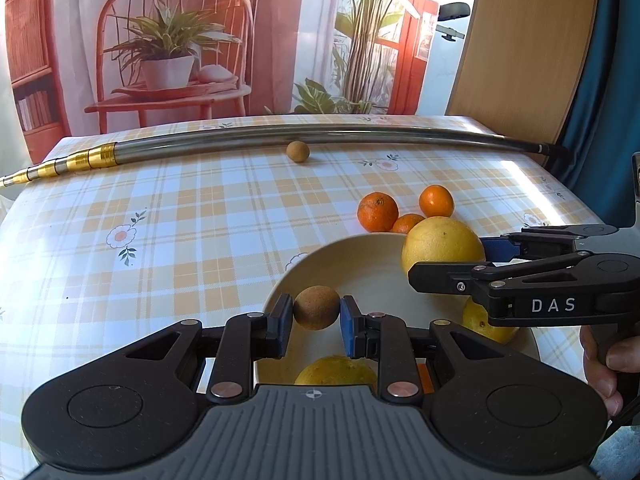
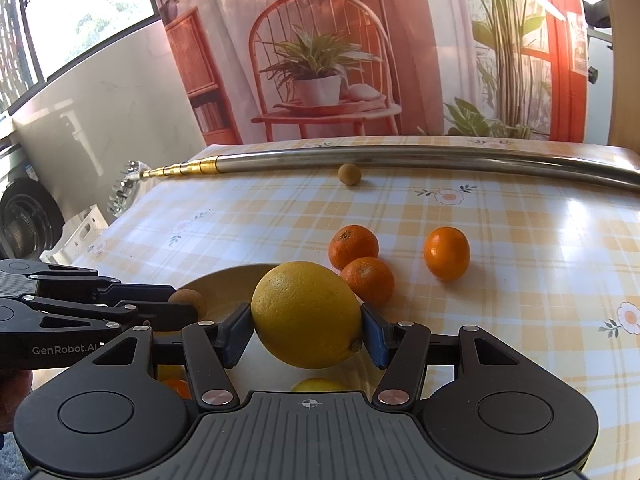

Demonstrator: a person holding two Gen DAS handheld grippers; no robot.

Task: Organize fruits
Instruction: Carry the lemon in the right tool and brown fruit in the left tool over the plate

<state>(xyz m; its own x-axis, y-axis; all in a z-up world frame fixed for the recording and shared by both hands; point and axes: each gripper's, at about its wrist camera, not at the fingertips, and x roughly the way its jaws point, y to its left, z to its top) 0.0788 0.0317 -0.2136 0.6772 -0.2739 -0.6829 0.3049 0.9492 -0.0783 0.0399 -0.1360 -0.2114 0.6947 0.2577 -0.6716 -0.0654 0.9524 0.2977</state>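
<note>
My left gripper (image 1: 316,316) is shut on a small brown round fruit (image 1: 316,307), held over the cream bowl (image 1: 360,256). My right gripper (image 2: 306,334) is shut on a large yellow citrus (image 2: 306,314), also over the bowl (image 2: 224,280); in the left wrist view this citrus (image 1: 442,246) shows at the bowl's right rim. Two more yellow fruits (image 1: 336,370) (image 1: 486,326) lie in the bowl, with a bit of an orange one (image 2: 176,386). Three tangerines (image 2: 353,246) (image 2: 368,280) (image 2: 447,253) rest on the table beyond the bowl. Another small brown fruit (image 2: 349,174) lies far back.
A long metal telescopic pole (image 1: 280,140) with gold rings lies across the far side of the checked tablecloth (image 1: 160,216). A printed backdrop of a chair and plants hangs behind. A person's fingers (image 1: 612,364) hold the right gripper's handle. The table edge falls off at left.
</note>
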